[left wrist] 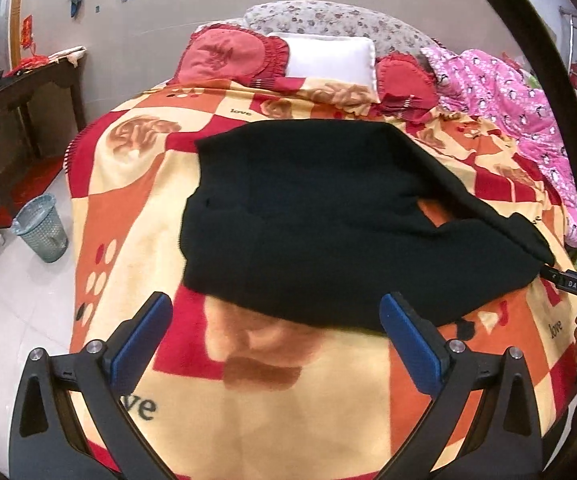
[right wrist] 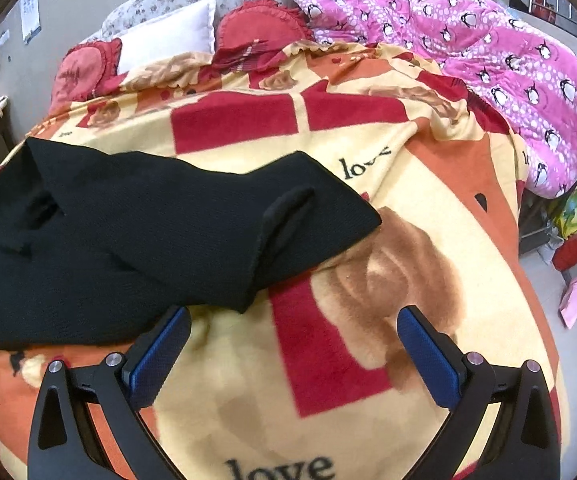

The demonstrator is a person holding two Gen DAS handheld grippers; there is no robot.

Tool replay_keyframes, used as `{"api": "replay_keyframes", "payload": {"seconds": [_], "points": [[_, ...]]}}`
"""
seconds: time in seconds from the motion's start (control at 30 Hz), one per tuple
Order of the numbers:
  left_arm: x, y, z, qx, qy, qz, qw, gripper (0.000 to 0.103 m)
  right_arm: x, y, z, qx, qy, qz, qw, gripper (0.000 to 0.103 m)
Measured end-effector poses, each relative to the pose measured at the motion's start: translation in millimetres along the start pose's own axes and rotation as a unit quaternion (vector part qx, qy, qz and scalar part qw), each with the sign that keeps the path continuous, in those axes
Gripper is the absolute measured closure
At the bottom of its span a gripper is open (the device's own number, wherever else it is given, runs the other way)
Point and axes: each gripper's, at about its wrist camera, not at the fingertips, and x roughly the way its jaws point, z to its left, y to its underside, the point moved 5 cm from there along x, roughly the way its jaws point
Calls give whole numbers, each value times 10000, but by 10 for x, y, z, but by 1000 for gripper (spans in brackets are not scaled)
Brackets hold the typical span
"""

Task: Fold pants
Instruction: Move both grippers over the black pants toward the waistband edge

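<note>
Pants [left wrist: 328, 216], black and loosely bunched, lie on the patterned blanket [left wrist: 216, 360] covering the bed, while the left gripper [left wrist: 276, 320] and right gripper [right wrist: 294, 330] hover just before them, both spread wide and gripping nothing.

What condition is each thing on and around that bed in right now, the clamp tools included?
Pants: black, lying loosely folded on the blanket, rumpled, held by nothing.
Left gripper: jaws open, empty, just short of the pants' near edge.
Right gripper: jaws open, empty, near the pants' end.
Blanket: spread over the bed.
Pink quilt: bunched along the bed's right side.
White pillow: at the head, lying flat.
Bin: upright on the floor.
</note>
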Motion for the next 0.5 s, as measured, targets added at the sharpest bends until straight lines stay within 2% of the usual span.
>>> {"api": "replay_keyframes", "payload": {"seconds": [0.17, 0.3, 0.5], "points": [[20, -16, -45, -1, 111, 4, 9999, 0, -85, -9, 149, 164, -453, -44, 9988, 0], [72, -58, -8, -193, 152, 24, 9997, 0, -73, -58, 272, 302, -847, -37, 9959, 0], [103, -78, 36, -262, 58, -10, 9996, 0, -50, -82, 475, 208, -969, -7, 9951, 0]]}}
